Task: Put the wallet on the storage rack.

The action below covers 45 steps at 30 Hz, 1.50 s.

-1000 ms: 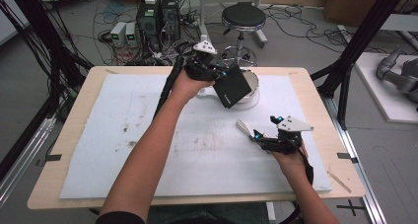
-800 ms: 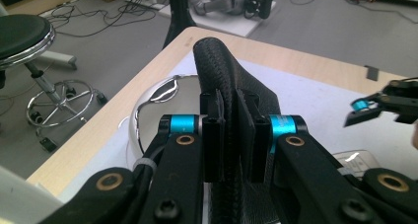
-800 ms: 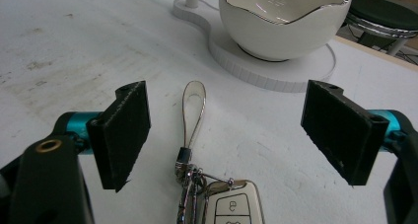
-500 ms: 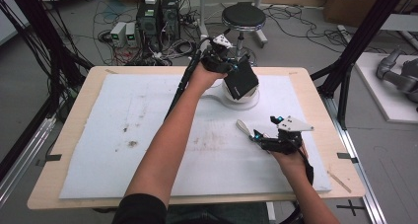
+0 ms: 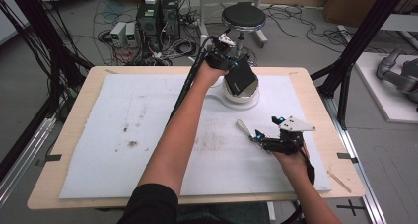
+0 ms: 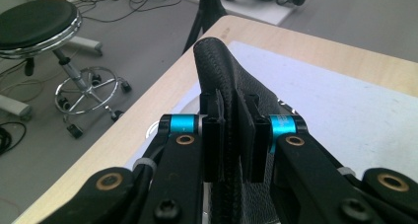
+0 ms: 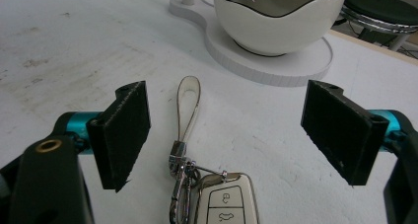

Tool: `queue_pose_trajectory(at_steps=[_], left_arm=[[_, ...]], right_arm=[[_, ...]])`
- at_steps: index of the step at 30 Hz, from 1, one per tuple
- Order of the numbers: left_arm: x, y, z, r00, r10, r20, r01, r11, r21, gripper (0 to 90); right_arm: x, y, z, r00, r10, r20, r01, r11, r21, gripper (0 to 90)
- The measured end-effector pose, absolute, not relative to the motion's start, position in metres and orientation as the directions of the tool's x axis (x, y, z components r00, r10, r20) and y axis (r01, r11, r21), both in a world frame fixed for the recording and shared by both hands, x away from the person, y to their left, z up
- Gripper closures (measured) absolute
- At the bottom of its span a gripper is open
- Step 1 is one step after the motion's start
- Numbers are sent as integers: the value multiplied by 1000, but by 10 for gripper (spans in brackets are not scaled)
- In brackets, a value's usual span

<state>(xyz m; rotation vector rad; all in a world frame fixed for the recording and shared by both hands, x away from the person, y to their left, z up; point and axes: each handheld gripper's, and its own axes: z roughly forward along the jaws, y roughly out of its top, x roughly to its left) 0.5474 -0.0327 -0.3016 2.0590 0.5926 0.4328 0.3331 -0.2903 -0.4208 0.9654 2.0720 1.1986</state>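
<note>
High view: the left gripper [image 5: 227,61] is stretched out to the far edge of the table [image 5: 74,135], holding a black wallet [image 5: 240,77] tilted over a white egg-shaped bowl [image 5: 241,93] that stands on a white base on the white mat [image 5: 123,135]. Nearer the person, the right gripper [image 5: 261,136] sits low over the mat, well apart from the bowl, with the pale loop strap [image 5: 242,127] of a car key lying just ahead of it. A black stool [image 5: 243,16] stands on the floor beyond the table. Left gripper view: the two black jaws are pressed tight on the edge of the black wallet [image 6: 231,91], whose stitched leather rim rises upright between the pads [image 6: 213,135]; the table edge and the stool [image 6: 37,17] show behind. Right gripper view: the jaws stand wide apart and grip nothing, and the car key [image 7: 224,202] lies flat on the mat between them, its metal ring and white loop strap [image 7: 188,105] pointing toward the bowl [image 7: 281,24], in whose open top the dark wallet rests.
</note>
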Motion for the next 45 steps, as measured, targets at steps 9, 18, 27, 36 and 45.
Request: queue_pose_trajectory(at_steps=[9, 18, 27, 36, 45], left_arm=[[547, -38, -305, 806, 577, 135, 210, -492, 845, 814], [545, -50, -316, 810, 560, 174, 184, -525, 831, 814], [542, -59, -331, 807, 576, 132, 236, -519, 821, 561], [530, -33, -312, 795, 606, 37, 289, -432, 854, 270], [506, -16, -296, 824, 566, 29, 246, -402, 882, 270]], right_arm=[[332, -290, -420, -589, 800, -112, 302, 346, 888, 191], [332, -290, -421, -595, 796, -112, 301, 350, 887, 191], [331, -289, -420, -595, 797, -109, 303, 348, 887, 191], [332, -288, -421, -595, 796, -116, 298, 352, 887, 191], [331, -291, -420, -587, 800, -123, 299, 355, 886, 191]])
